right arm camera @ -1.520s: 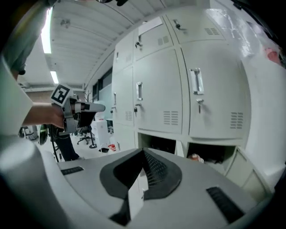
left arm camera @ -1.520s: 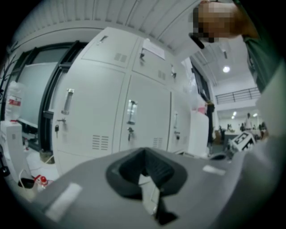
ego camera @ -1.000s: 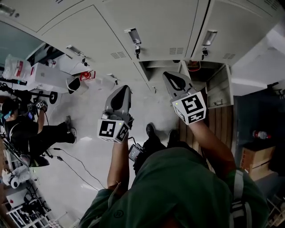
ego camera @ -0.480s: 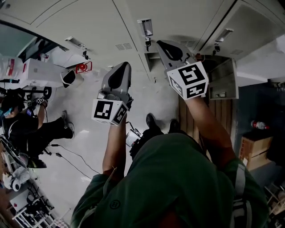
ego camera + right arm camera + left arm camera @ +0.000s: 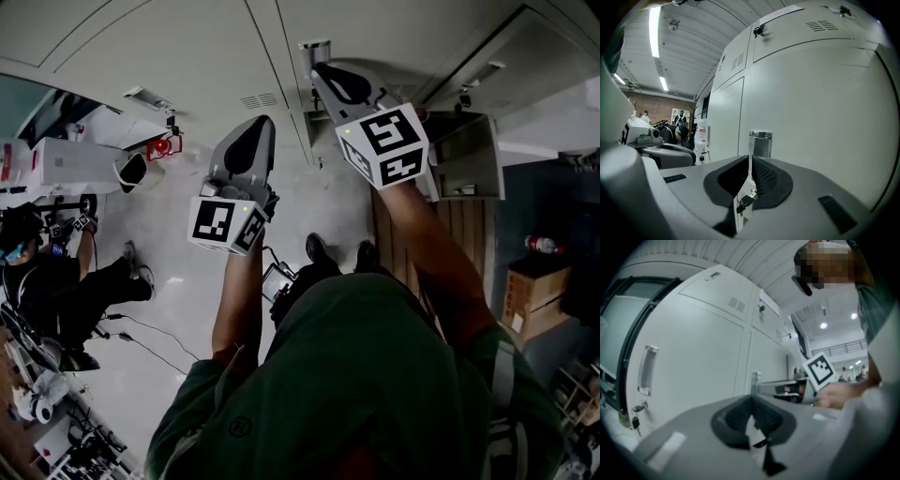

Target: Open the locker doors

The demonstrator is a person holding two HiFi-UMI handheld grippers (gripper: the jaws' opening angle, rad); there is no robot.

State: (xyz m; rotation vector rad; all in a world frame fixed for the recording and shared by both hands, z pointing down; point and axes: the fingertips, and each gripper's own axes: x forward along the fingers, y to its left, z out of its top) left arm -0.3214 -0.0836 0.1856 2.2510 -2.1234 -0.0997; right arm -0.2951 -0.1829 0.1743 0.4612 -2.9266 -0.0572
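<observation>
Grey metal lockers (image 5: pixel 197 47) fill the top of the head view. My right gripper (image 5: pixel 319 68) is shut with nothing in it, its tip just short of a chrome door handle (image 5: pixel 313 47). In the right gripper view that handle (image 5: pixel 760 143) stands right behind the closed jaws (image 5: pixel 749 158), on a closed door (image 5: pixel 811 117). My left gripper (image 5: pixel 260 124) hangs lower and to the left, jaws together and empty. In the left gripper view (image 5: pixel 751 398) it faces the same handle (image 5: pixel 755 379). A lower locker (image 5: pixel 466 155) at the right stands open.
A person (image 5: pixel 56 281) crouches on the floor at the left beside equipment and cables. A red tag (image 5: pixel 161 145) hangs from a key on a locker at the left. Another closed door carries a handle (image 5: pixel 647 369) and hanging keys (image 5: pixel 635 416). A cardboard box (image 5: pixel 530 291) sits at the right.
Both grippers have moved towards the lockers. The right one has travelled up and left, from in front of the open locker to the chrome handle. The left followed, stopping lower.
</observation>
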